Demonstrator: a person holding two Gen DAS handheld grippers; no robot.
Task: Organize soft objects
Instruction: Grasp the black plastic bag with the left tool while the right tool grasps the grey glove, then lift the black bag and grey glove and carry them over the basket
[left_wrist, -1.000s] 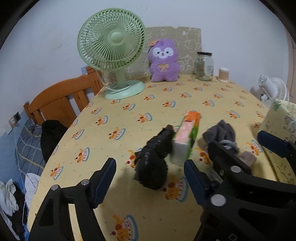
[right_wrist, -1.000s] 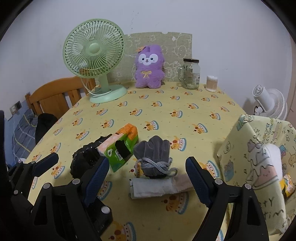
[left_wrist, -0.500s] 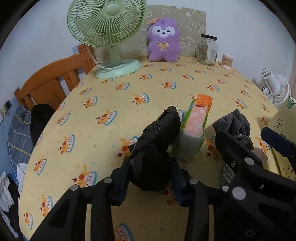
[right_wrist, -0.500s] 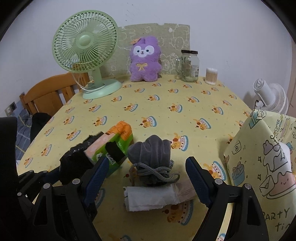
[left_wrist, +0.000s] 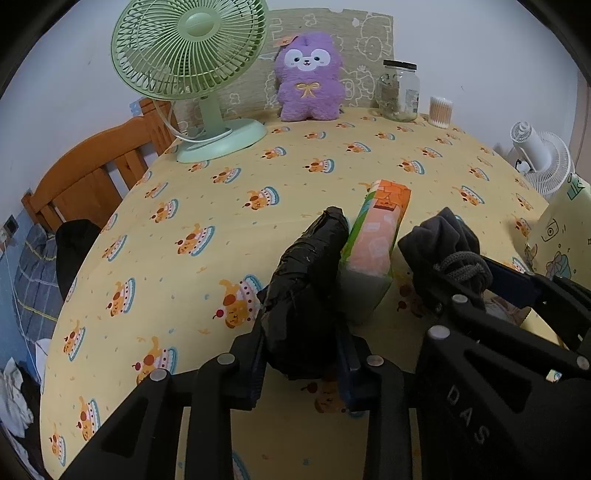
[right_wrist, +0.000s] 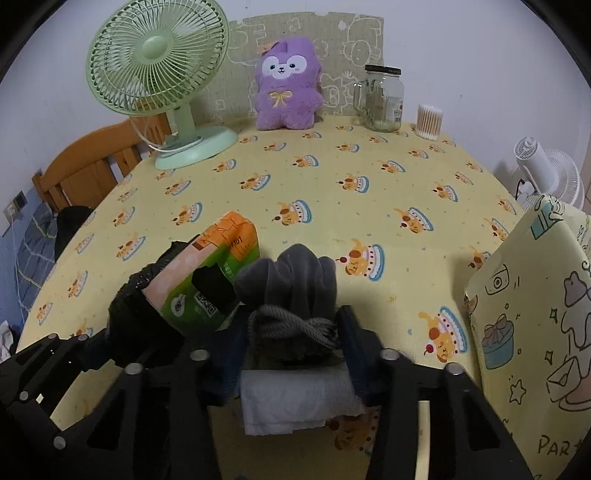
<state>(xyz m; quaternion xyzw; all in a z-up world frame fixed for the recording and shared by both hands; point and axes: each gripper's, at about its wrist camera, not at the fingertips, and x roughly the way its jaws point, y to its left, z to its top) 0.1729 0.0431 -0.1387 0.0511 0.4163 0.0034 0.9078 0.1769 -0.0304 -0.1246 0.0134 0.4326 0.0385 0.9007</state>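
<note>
Two grips: your left gripper (left_wrist: 300, 354) has just closed on the black bundle (left_wrist: 306, 291), your right gripper (right_wrist: 291, 343) on the grey glove (right_wrist: 295, 288), tissue pack (right_wrist: 210, 280) at ten o'clock.

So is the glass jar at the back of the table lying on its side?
No, the glass jar stands upright with its dark lid on top, between the purple plush toy and the cotton swab holder.

The black bundle (left_wrist: 306, 291) looks like crinkled glossy plastic film. Beside it, the tissue pack (left_wrist: 376, 240) is smooth plastic; the grey glove (right_wrist: 291, 291) is matt fleece.
</note>
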